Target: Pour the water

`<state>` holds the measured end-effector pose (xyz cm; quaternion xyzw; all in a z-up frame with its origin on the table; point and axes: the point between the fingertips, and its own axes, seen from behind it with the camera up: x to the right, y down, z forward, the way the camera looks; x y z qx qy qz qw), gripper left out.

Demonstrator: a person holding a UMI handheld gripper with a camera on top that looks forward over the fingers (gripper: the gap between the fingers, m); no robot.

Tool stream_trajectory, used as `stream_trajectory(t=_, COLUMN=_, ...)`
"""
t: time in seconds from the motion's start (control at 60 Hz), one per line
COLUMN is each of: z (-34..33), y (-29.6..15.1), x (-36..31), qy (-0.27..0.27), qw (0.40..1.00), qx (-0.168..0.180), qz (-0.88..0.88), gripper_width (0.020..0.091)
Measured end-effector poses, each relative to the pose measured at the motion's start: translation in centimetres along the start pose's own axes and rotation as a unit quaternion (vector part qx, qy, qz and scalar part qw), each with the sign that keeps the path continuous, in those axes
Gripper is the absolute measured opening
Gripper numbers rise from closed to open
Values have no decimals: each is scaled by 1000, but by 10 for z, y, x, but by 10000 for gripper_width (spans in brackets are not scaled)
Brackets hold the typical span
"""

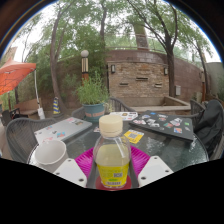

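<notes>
gripper [112,170]: two white fingers with magenta pads [85,158] at either side of the bottle, pads seem to press its flanks, so read as clamped on it
bottle [112,155]: clear plastic, yellowish liquid inside, white cap [111,124] on, yellow label low on the body, upright between the fingers
bottle base: hidden behind the fingers, cannot tell if it rests on the table or is lifted
cup [49,153]: white, open mouth up, just beside the bottle, close by the finger on that side; likely pour target
table [170,150]: round glass top, dark rim
book [62,128]: flat greyish book or box beyond the cup, cover not readable
tray [166,124]: dark tray of small pieces beyond the bottle, pieces too small to name
potted plant [92,95]: at far table edge, brick wall and trees behind
orange umbrella [14,75]: well apart, far side of the yard
step: grasp stage judged done, pour not begun, bottle not yet tilted
next move: cap looks closed, would need to come off first; then carry bottle over the cup and tip neck toward its mouth, slow, grip firm
unclear: liquid level in cup not seen; label text unreadable; water or not cannot be told from the colour
</notes>
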<state>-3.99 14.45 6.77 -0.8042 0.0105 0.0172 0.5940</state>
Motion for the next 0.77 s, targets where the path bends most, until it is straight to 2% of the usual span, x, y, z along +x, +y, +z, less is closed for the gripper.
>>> stream_trajectory(t=0.033, z=-2, y=6, x=-2, qy=-5, qw=1000, qx=-20, qz=6, gripper_width=566)
stream_trajectory(t=0.1, z=-7, y=18, x=0, qy=-4, qw=998, qx=-57, qz=22, gripper_width=762)
stream_trajectory(t=0.15, z=-16, y=17, x=-2, qy=-6, qw=998, qx=-66, qz=24, gripper_width=822)
stream_trajectory(t=0.317, z=-56, y=12, x=-9, qy=4, qw=996, qx=-87, qz=13, gripper_width=817)
stream_trajectory(t=0.433, z=-102, y=-9, x=-30, qy=15, qw=997, qx=-79, qz=13, gripper_width=817)
stream_trajectory(t=0.617, z=-186, y=-53, x=-72, qy=68, qw=995, qx=-69, qz=-23, gripper_width=818)
stream_trajectory(t=0.7, z=-227, y=-65, x=-98, qy=85, qw=993, qx=-78, qz=-18, gripper_width=809)
stream_trajectory(t=0.767, z=-255, y=-84, x=-123, qy=85, qw=994, qx=-64, qz=-25, gripper_width=805)
